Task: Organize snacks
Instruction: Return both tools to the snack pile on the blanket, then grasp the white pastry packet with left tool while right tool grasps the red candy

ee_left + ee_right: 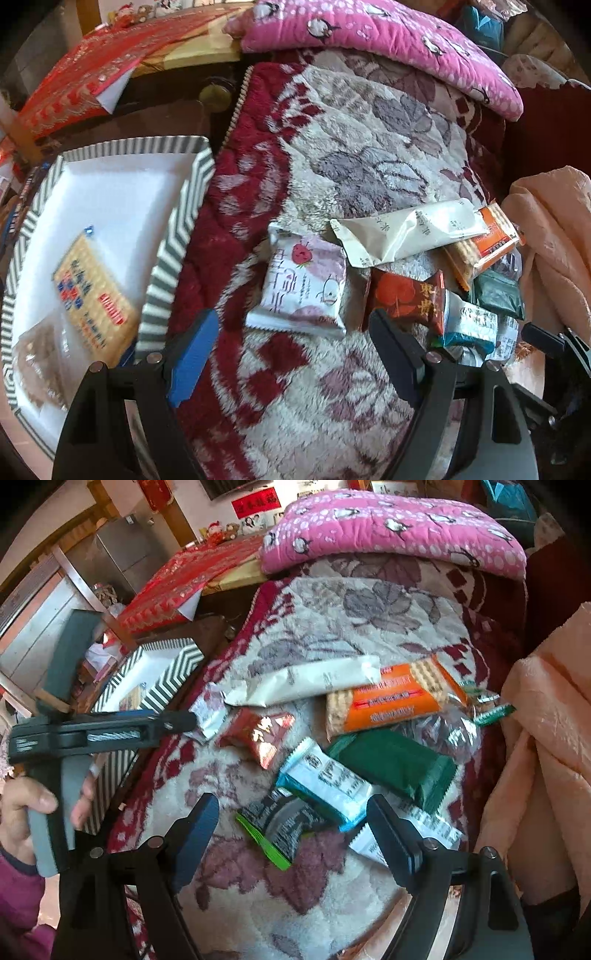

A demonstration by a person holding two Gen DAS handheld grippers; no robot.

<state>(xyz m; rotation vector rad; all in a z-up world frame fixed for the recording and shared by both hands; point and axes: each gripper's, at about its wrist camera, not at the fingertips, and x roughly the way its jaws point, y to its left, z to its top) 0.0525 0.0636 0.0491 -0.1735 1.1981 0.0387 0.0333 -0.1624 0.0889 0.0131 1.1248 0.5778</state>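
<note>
Fleecy floral blanket [362, 155] in cream, grey and dark red covers the surface under me, with a pink penguin-print quilt [388, 48] folded along its far edge and a peach cloth [546, 738] bunched at the right. My left gripper [295, 350] hangs over the blanket with its jaws spread wide and nothing between them; just ahead of its fingertips lies a white and pink snack packet [303, 288]. To its left sits a box with grey-and-white striped walls [177, 236], and inside it a yellow cracker pack [92, 295] lies flat on the white floor beside a clear bag of brownish pieces [37, 362]. My right gripper [295, 834] also has its jaws spread and empty, hovering over the loose pile: a black packet with a green edge [280, 823] lies between its fingertips, overlapped by a teal and white packet [325, 779], with a dark green packet [399, 764] just beyond. Farther off lie an orange cracker pack [391, 698], a long cream wrapper [306, 683] and a red foil packet [258, 734]. In the right wrist view my left hand [22, 812] grips its handle beside the striped box.
</note>
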